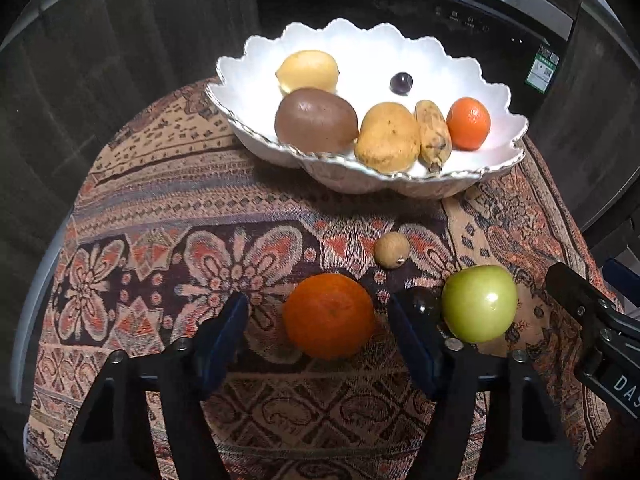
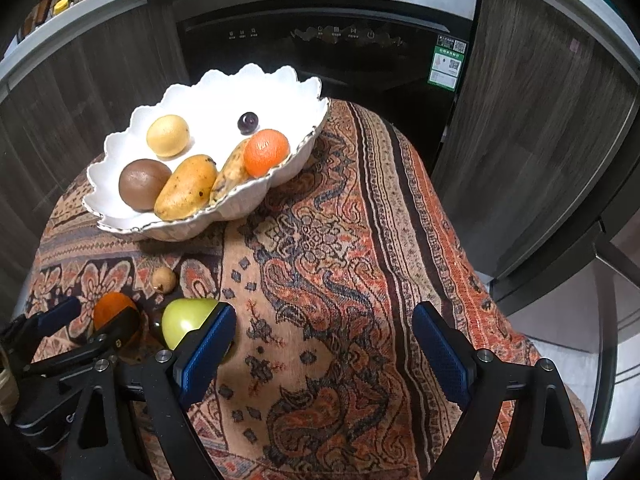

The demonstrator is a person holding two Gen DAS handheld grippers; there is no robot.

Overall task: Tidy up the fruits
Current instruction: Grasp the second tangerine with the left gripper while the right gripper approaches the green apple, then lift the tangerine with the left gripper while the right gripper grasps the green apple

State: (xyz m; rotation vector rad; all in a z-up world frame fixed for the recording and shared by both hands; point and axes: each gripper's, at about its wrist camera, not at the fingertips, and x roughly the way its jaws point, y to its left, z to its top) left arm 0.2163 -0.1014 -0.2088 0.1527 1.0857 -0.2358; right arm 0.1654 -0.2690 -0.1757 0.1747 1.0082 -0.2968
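A white scalloped bowl [image 1: 500, 120] [image 2: 120, 148] at the table's far side holds a lemon [image 1: 308, 70], a brown kiwi [image 1: 316, 120], a mango [image 1: 386, 136], a small banana [image 1: 432, 132], a mandarin [image 1: 468, 122] and a dark grape [image 1: 401, 83]. On the patterned cloth lie an orange [image 1: 328, 316], a green apple [image 1: 478, 304] [image 2: 188, 318] and a small longan [image 1: 392, 250]. My left gripper [image 1: 316, 316] is open with the orange between its fingers, apart from both. My right gripper [image 2: 324, 344] is open and empty over bare cloth, right of the apple.
The small table is covered with a patterned cloth [image 2: 340, 240]. A black dishwasher front [image 2: 320, 52] and dark wood cabinets [image 2: 540, 120] stand behind it. The right gripper's body shows at the right edge of the left wrist view [image 1: 592, 320].
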